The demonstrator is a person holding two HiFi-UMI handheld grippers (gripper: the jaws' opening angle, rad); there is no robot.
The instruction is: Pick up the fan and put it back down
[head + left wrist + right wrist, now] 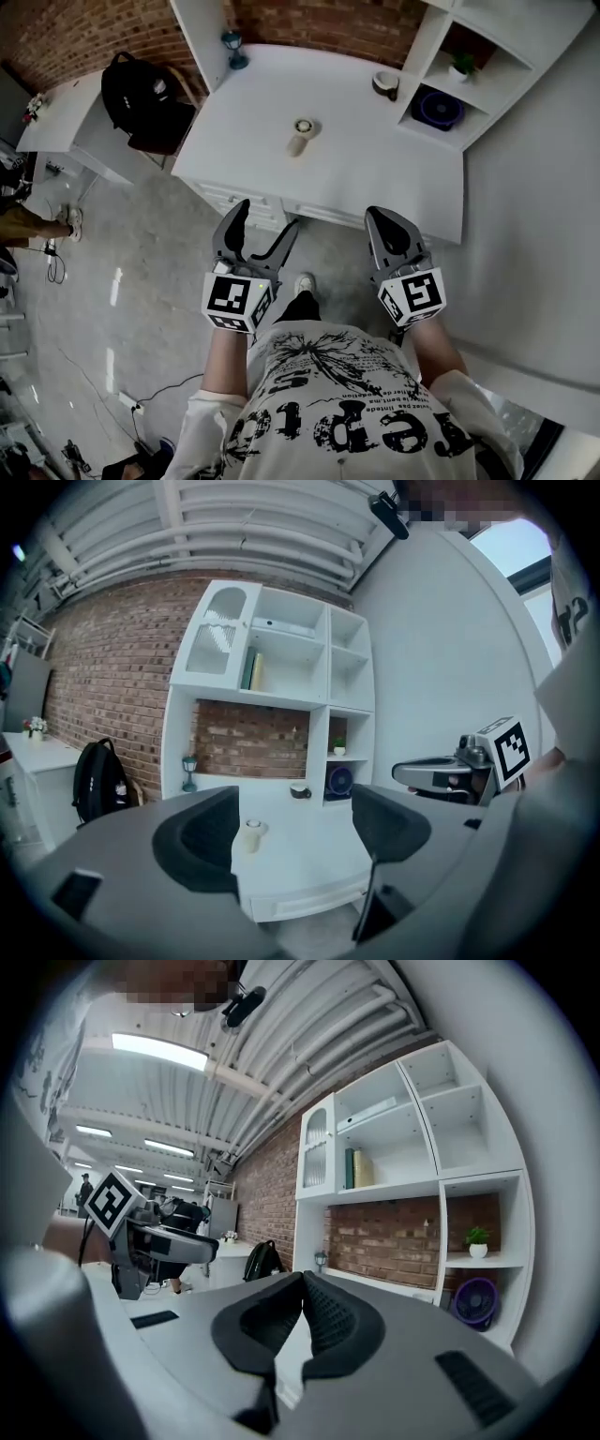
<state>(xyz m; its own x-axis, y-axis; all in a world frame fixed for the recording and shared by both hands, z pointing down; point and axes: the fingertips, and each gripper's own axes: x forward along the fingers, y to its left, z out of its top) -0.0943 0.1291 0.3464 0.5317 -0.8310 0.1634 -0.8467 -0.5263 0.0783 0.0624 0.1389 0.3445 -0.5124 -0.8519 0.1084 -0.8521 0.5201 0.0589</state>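
Observation:
The fan (438,110) is a small purple one standing in the lower shelf compartment at the right end of the white desk (375,150); it also shows as the fan (339,781) in the left gripper view and the fan (475,1301) in the right gripper view. My left gripper (265,223) is open with nothing between its jaws, short of the desk's front edge. My right gripper (380,217) is shut on nothing, level with the left and also short of the desk. Both are well away from the fan.
On the desk lie a small cream object (301,136) and a bowl (385,84), with a little lantern (234,49) at the back. A potted plant (461,64) sits on the shelf above the fan. A black backpack (141,94) stands left of the desk.

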